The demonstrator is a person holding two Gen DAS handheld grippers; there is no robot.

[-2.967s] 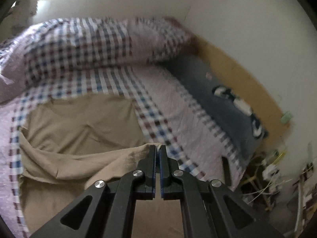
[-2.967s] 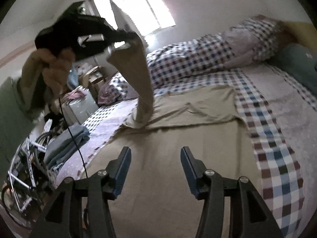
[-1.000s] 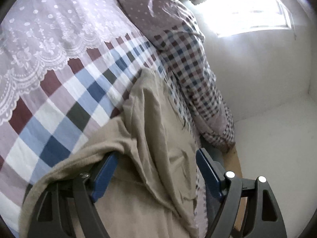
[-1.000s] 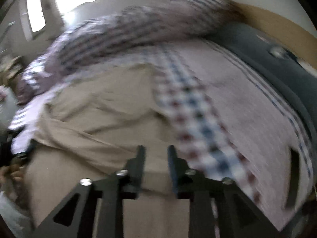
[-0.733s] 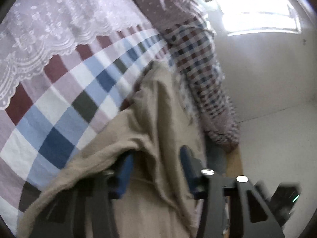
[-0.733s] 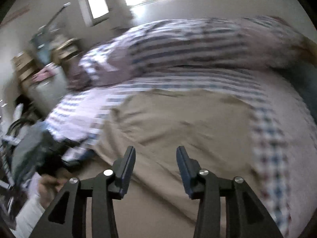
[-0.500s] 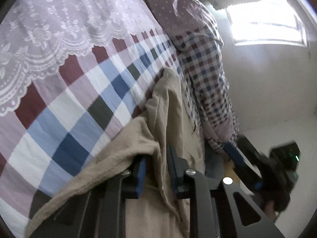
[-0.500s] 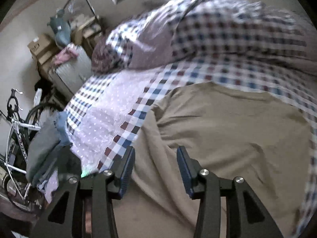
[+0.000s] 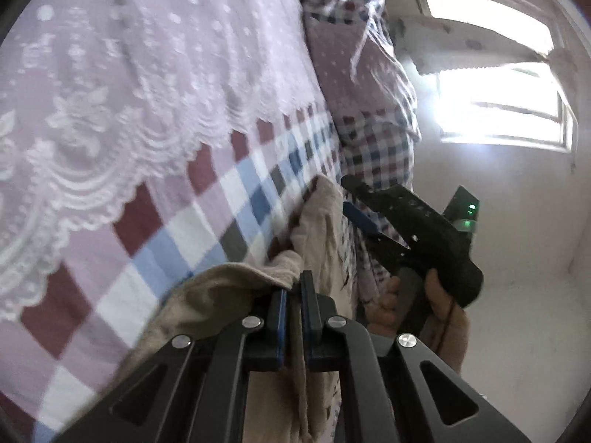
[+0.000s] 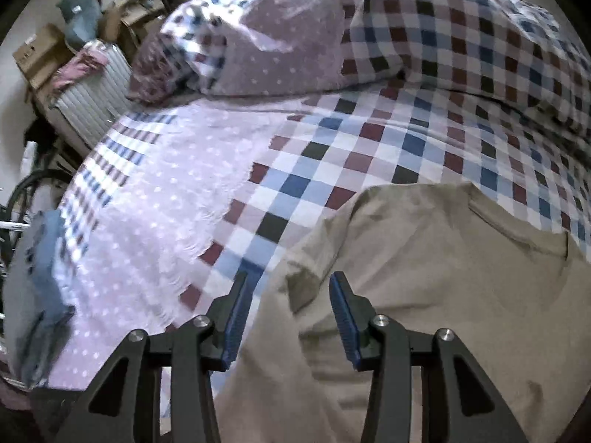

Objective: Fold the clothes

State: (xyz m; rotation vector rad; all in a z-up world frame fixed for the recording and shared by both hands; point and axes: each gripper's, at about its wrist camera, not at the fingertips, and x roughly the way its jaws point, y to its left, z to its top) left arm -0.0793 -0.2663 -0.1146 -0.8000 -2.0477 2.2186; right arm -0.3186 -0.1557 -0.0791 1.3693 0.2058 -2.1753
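1. On the bed, a checked bedspread [image 10: 332, 170] with a pale dotted, lace-edged panel [image 10: 155, 199] is spread under everything; a rumpled checked quilt [image 10: 461, 29] is heaped along its far side.
2. At the left of the right wrist view, a grey-blue folded pile [image 10: 33, 288] is seen beside the bed, with a ribbed white case [image 10: 92, 107] and cardboard boxes [image 10: 40, 51] behind it.
3. A beige garment [image 10: 424, 277] is laid on the checked part of the bedspread.
4. The left gripper [image 9: 293, 288] is closed on a bunched edge of the beige garment [image 9: 229, 288], its fingers together on the cloth.
5. The right gripper [image 10: 288, 295] is held over the garment's left edge with its fingers apart and nothing between them; in the left wrist view the right gripper [image 9: 351, 199] is carried in a hand [image 9: 417, 306] just beyond the cloth.
6. A bright window [image 9: 502, 107] is seen at the right.
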